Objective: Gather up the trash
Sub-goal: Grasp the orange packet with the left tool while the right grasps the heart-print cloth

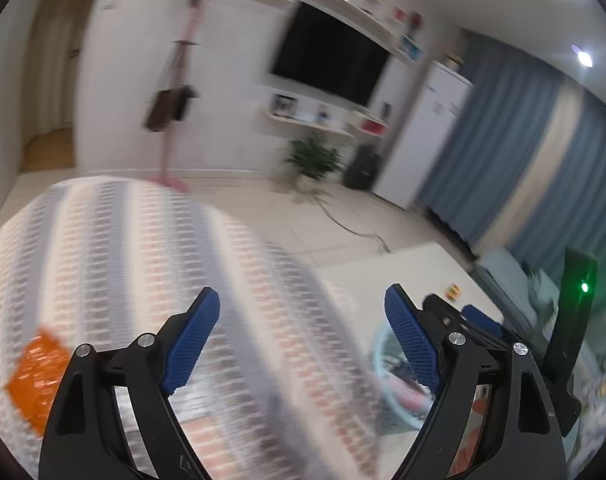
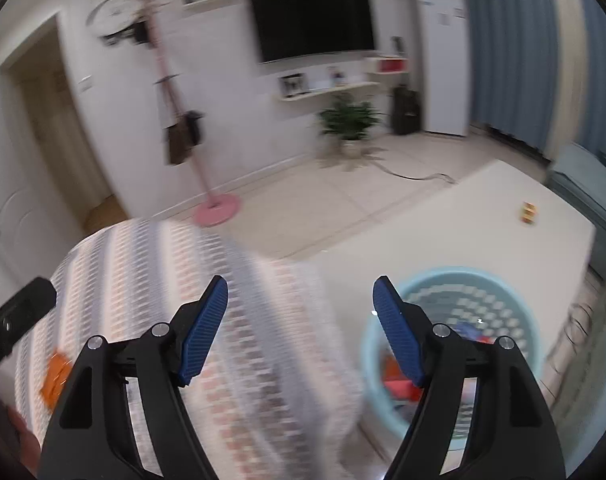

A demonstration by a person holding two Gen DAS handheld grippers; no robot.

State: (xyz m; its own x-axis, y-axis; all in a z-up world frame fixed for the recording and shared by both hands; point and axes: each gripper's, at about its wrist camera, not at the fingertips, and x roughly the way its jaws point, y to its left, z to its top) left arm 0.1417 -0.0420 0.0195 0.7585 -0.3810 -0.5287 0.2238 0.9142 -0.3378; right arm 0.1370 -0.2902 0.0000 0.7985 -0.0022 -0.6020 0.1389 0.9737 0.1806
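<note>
Your left gripper (image 1: 301, 344) has its jaws wide apart with nothing between them, above the patterned tablecloth (image 1: 143, 264). Your right gripper (image 2: 301, 330) is spread too and holds nothing. An orange wrapper (image 1: 37, 376) lies on the cloth, left of both grippers. The light-blue basket (image 2: 463, 280) sits at the right on the white table (image 2: 503, 208), with coloured scraps inside. Both views are blurred.

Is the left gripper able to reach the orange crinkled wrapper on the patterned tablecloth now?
Probably yes. The left gripper is open and empty, and the orange crinkled wrapper lies bare on the patterned tablecloth, down to its left; nothing stands between them.
</note>
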